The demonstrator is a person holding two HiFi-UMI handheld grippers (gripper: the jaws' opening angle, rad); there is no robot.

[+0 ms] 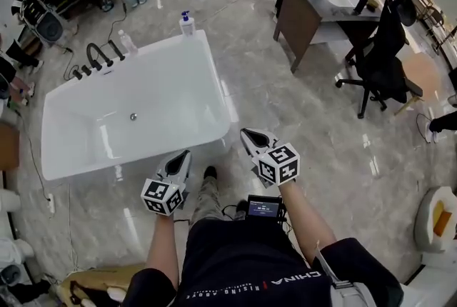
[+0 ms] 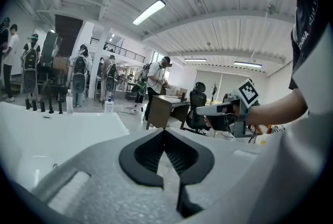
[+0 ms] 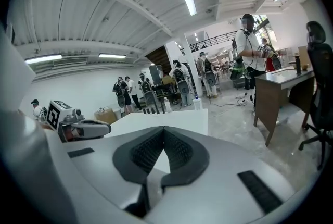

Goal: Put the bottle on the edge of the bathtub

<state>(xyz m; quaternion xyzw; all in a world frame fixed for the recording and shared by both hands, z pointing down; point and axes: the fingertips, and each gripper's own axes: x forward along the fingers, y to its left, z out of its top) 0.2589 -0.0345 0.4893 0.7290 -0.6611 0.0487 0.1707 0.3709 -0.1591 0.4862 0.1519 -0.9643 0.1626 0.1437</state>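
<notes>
The white tub fills the left of the head view, with black taps on its far rim. A clear bottle stands just right of the taps. A pump bottle with a blue top stands at the tub's far right corner. Whether either rests on the rim or on the floor behind it cannot be told.

Both bare forearms reach forward from the person's body, side by side and apart, with the grippers tipped a little below level.

The left gripper hangs over the floor just off the tub's near rim, its marker cube toward the person. In its own view the jaws are closed tip to tip with nothing between them, and both bottles show far off past the tub.

The right gripper sits a little ahead of the left, near the tub's near right corner. Its jaws are likewise closed and empty, and point along the tub toward the pump bottle.

Further right stand a dark desk and a black chair, well apart from the tub.
</notes>
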